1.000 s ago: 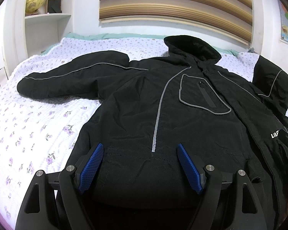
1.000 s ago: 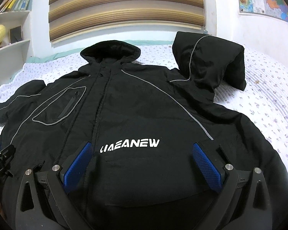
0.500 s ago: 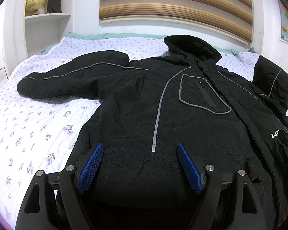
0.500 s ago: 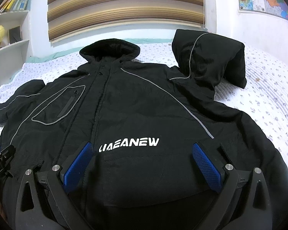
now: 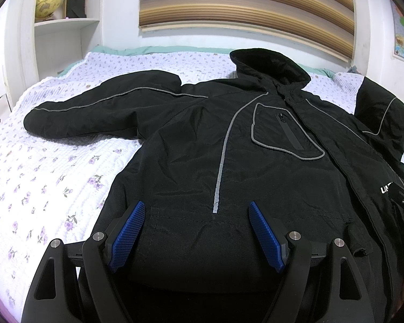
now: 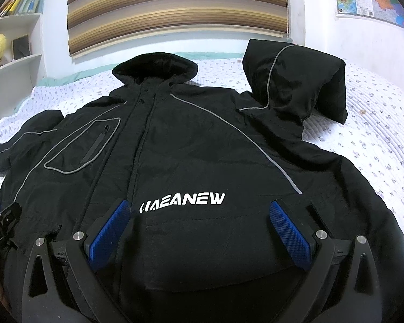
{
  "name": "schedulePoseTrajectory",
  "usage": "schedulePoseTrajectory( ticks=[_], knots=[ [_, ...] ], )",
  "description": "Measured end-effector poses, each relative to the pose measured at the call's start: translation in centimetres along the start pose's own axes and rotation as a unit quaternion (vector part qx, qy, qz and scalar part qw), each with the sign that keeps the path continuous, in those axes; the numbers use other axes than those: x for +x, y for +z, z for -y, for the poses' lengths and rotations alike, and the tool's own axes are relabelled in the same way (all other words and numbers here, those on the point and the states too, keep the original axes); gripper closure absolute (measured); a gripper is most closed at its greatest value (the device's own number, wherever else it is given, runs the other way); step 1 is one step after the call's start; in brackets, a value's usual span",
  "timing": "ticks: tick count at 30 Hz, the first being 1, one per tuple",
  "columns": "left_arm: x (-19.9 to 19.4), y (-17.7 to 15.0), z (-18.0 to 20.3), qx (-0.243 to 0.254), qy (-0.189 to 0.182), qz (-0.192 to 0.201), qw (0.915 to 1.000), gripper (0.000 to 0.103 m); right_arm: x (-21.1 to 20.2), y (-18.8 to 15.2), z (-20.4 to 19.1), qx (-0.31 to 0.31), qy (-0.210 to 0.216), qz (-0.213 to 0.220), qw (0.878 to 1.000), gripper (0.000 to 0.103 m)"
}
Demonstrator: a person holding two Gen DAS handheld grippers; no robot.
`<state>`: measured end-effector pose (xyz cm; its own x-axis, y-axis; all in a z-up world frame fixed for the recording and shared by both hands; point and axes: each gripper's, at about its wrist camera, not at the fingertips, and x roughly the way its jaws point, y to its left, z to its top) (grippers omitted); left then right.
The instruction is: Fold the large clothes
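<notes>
Black jacket (image 5: 229, 161) on floral bedspread (image 5: 54, 175), perhaps quilted; both grippers (image 5: 196, 231) (image 6: 199, 231) spread.

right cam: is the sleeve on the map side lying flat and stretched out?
No, that sleeve is folded back and bunched up in a raised heap beside the hood.

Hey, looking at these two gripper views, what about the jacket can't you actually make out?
- Jacket hem: both views, hidden behind the open left gripper and right gripper.
- White logo: left view, cut off by the other gripper.
- Folded sleeve's cuff: right view, tucked out of sight.
</notes>
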<state>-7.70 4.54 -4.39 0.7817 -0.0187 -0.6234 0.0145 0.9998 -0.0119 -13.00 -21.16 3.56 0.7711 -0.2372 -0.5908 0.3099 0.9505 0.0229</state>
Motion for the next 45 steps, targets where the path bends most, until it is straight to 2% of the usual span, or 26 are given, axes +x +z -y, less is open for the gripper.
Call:
schedulePoseTrajectory(
  ticks=[4,7,10,12,15,19,21,22,23,24,25,29,31,34,35,37,39,41,42,43,45],
  knots=[
    [1.5,-0.9,0.4,-0.006,-0.007,-0.013,0.9999,0.023,-0.6,0.2,-0.1,0.001,-0.018,0.008,1.0,0.0],
    [1.4,-0.5,-0.2,-0.027,-0.066,-0.035,0.9968,0.023,-3.9,1.4,-1.6,-0.022,-0.038,0.05,0.998,0.0],
    [-0.4,1.4,-2.6,-0.059,-0.095,-0.049,0.9925,0.023,-7.1,4.0,-4.6,-0.05,-0.009,0.071,0.996,0.0],
    [-2.5,3.3,-5.0,-0.065,-0.09,-0.032,0.9933,0.023,-8.3,6.0,-6.8,-0.059,0.027,0.066,0.996,0.0],
    [-4.7,6.0,-9.5,-0.064,-0.053,0.005,0.9966,0.023,-8.8,8.3,-10.2,-0.061,0.086,0.061,0.993,0.0],
    [-3.6,8.8,-18.5,-0.122,-0.002,0.026,0.9922,0.023,-5.2,8.7,-13.7,-0.071,0.111,0.066,0.989,0.0],
    [-2.2,9.5,-23.5,-0.166,0.011,0.038,0.9853,0.023,-1.5,7.3,-14.8,-0.067,0.107,0.063,0.99,0.0],
    [-1.3,9.8,-25.8,-0.186,0.014,0.044,0.9814,0.023,0.6,5.8,-15.4,-0.076,0.075,0.063,0.992,0.0],
    [-0.3,10.0,-27.9,-0.201,0.013,0.048,0.9783,0.023,3.0,4.4,-15.8,-0.087,0.045,0.045,0.994,0.001],
    [0.9,10.1,-29.9,-0.215,0.012,0.046,0.9753,0.023,4.4,3.5,-16.1,-0.094,0.038,0.025,0.995,0.009],
    [2.6,10.6,-31.6,-0.231,0.02,0.04,0.9718,0.023,5.7,3.1,-16.6,-0.105,0.037,0.001,0.994,0.013],
    [9.8,10.5,-37.5,-0.291,0.019,-0.006,0.9566,0.023,4.8,2.9,-17.4,-0.124,0.052,0.027,0.991,0.006],
    [14.2,10.5,-39.1,-0.317,0.011,-0.032,0.9478,0.027,5.1,2.5,-18.0,-0.135,0.048,0.022,0.989,0.006],
    [18.2,9.0,-40.1,-0.343,0.035,-0.057,0.9368,0.029,5.2,2.3,-18.2,-0.138,0.051,0.017,0.989,0.006],
    [18.8,8.6,-40.2,-0.351,0.034,-0.052,0.9344,0.029,5.2,2.3,-18.2,-0.134,0.052,0.017,0.989,0.006],
    [19.4,8.8,-40.5,-0.35,0.024,-0.031,0.9361,0.029,5.7,2.7,-17.6,-0.129,0.053,0.016,0.99,0.006],
    [20.2,9.1,-40.5,-0.344,-0.016,-0.023,0.9385,0.031,5.8,2.8,-17.5,-0.128,0.053,0.012,0.99,0.006],
    [20.5,9.4,-40.0,-0.34,-0.027,-0.015,0.9398,0.064,6.1,2.8,-17.7,-0.131,0.049,0.006,0.99,0.006],
    [20.3,9.3,-39.7,-0.339,-0.032,-0.011,0.9401,0.076,6.0,2.7,-17.8,-0.132,0.048,0.006,0.99,0.006],
    [19.9,9.4,-39.7,-0.338,-0.03,0.0,0.9407,0.081,6.0,2.7,-17.8,-0.134,0.046,0.006,0.99,0.006],
    [17.2,9.4,-39.0,-0.331,0.003,0.039,0.9429,0.083,5.9,2.7,-17.8,-0.133,0.045,0.008,0.99,0.006]
  ],
)
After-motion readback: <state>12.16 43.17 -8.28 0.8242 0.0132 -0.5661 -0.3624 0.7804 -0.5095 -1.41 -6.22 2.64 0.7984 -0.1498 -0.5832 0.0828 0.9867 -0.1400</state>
